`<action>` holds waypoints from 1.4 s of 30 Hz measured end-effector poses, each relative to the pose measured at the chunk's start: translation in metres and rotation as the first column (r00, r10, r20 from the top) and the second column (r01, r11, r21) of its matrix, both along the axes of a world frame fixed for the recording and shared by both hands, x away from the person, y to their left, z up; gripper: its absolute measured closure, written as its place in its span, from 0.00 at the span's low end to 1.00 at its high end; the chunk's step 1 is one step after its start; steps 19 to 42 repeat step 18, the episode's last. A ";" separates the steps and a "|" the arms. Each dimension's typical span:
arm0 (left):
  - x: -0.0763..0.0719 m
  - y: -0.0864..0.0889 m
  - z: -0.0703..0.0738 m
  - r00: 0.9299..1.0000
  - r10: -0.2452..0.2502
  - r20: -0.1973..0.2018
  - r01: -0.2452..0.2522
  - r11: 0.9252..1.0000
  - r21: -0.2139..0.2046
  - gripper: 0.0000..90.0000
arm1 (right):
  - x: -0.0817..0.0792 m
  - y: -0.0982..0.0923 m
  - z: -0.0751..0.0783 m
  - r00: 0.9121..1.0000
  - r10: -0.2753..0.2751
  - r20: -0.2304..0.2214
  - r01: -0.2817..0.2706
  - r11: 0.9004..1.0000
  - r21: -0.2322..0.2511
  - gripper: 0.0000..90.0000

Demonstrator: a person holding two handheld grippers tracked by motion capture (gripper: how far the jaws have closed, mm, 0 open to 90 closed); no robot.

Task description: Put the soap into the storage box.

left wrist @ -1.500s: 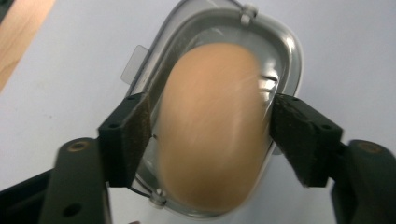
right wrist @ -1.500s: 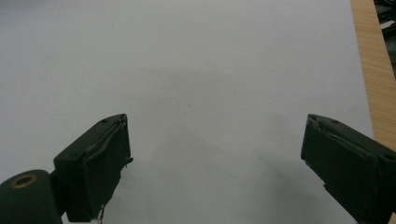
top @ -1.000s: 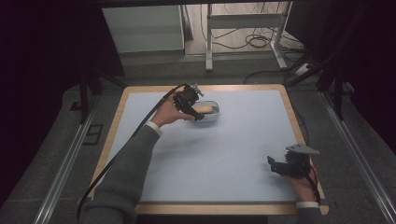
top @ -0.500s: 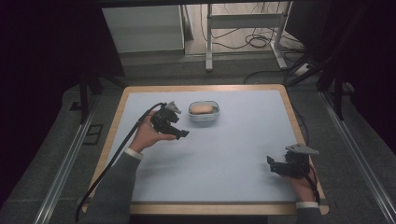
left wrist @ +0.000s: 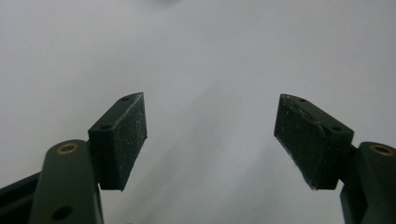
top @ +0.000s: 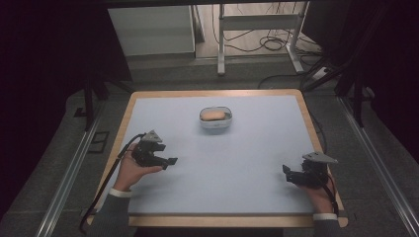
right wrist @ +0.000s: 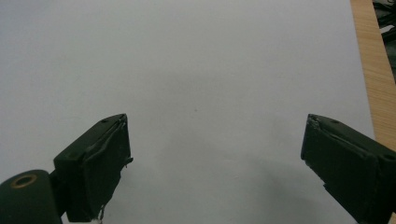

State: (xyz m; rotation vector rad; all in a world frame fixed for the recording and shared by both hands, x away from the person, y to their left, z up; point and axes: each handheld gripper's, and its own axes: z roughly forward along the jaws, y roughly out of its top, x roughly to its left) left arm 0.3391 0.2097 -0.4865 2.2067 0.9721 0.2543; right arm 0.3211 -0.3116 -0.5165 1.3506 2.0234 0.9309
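A wooden-edged table [top: 132, 114] carries a pale blue mat [top: 237, 168]. A small white dish [top: 215, 118] holding a tan lump [top: 213, 115] sits toward the mat's far middle. The left gripper [top: 168, 161] rests near the left edge, well apart from the dish, jaws spread with nothing between. The right gripper [top: 287, 173] sits at the near right corner, jaws likewise spread wide.
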 end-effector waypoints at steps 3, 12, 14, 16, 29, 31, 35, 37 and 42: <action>-0.007 0.007 -0.005 1.000 0.023 0.003 -0.023 1.000 -0.013 0.29 | 0.000 0.000 0.000 1.000 0.000 0.001 0.000 1.000 0.001 0.09; -0.009 0.011 -0.006 0.998 0.063 0.009 -0.062 0.996 -0.056 0.30 | -0.001 0.004 0.003 1.000 0.007 0.012 -0.007 1.000 0.002 0.09; -0.008 0.011 -0.007 0.998 0.067 0.005 -0.067 0.996 -0.051 0.30 | -0.001 0.004 0.003 1.000 0.006 0.017 -0.006 1.000 0.002 0.09; -0.008 0.010 -0.008 0.998 0.067 0.003 -0.067 0.996 -0.051 0.30 | -0.002 0.004 0.004 1.000 0.004 0.022 -0.004 1.000 0.005 0.09; -0.008 0.010 -0.008 0.998 0.067 0.001 -0.067 0.996 -0.054 0.29 | -0.003 0.003 0.005 1.000 0.004 0.026 -0.004 1.000 0.012 0.09; -0.008 0.010 -0.008 0.998 0.067 0.001 -0.067 0.996 -0.054 0.29 | -0.003 0.003 0.005 1.000 0.004 0.026 -0.004 1.000 0.012 0.09; -0.008 0.010 -0.008 0.998 0.067 0.001 -0.067 0.996 -0.054 0.29 | -0.003 0.003 0.005 1.000 0.004 0.026 -0.004 1.000 0.012 0.09; -0.008 0.010 -0.008 0.998 0.067 0.001 -0.067 0.996 -0.054 0.29 | -0.003 0.003 0.005 1.000 0.004 0.026 -0.004 1.000 0.012 0.09; -0.008 0.010 -0.008 0.998 0.067 0.001 -0.067 0.996 -0.054 0.29 | -0.003 0.003 0.005 1.000 0.004 0.026 -0.004 1.000 0.012 0.09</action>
